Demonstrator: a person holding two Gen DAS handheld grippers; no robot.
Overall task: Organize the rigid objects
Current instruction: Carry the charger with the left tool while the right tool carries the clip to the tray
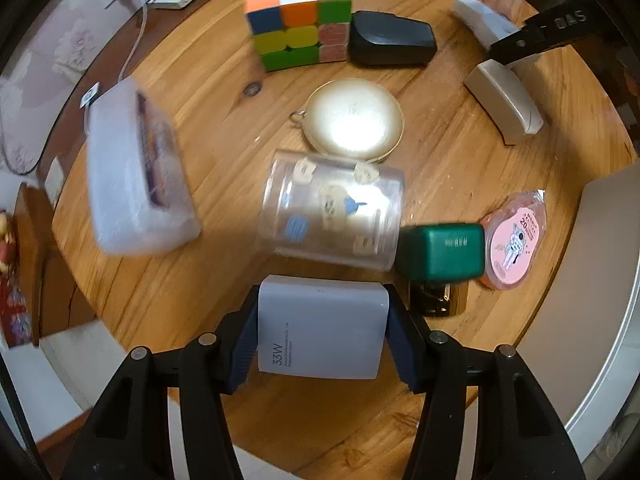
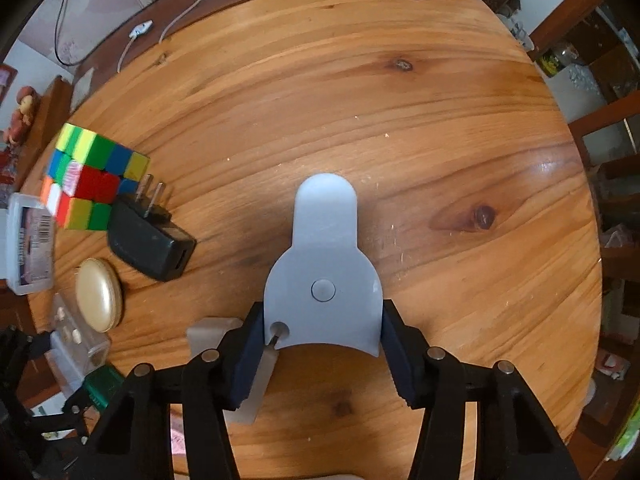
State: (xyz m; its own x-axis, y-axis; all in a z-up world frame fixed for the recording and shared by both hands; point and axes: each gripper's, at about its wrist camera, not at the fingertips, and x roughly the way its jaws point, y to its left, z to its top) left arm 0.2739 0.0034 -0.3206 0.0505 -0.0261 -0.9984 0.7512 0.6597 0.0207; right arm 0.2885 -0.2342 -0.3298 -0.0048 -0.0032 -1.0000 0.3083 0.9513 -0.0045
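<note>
A white 33W charger (image 1: 324,324) sits between the blue pads of my left gripper (image 1: 322,320), which is shut on it just above the round wooden table (image 1: 208,288). In the right wrist view my right gripper (image 2: 322,332) is shut on a grey-blue bell-shaped plastic piece (image 2: 324,256) with a round button, its pads pressing on both flanks. That piece (image 1: 480,20) also shows at the top right of the left wrist view, beside a black finger (image 1: 536,36). A beige block (image 2: 216,332) lies partly hidden under the right gripper's left finger.
On the table: a Rubik's cube (image 1: 298,16), a black plug adapter (image 1: 392,40), a golden round case (image 1: 354,120), a clear cylinder (image 1: 332,212) on its side, a clear labelled box (image 1: 136,176), a green box (image 1: 440,252), a pink round pack (image 1: 514,240). The table's right half (image 2: 460,140) is bare wood.
</note>
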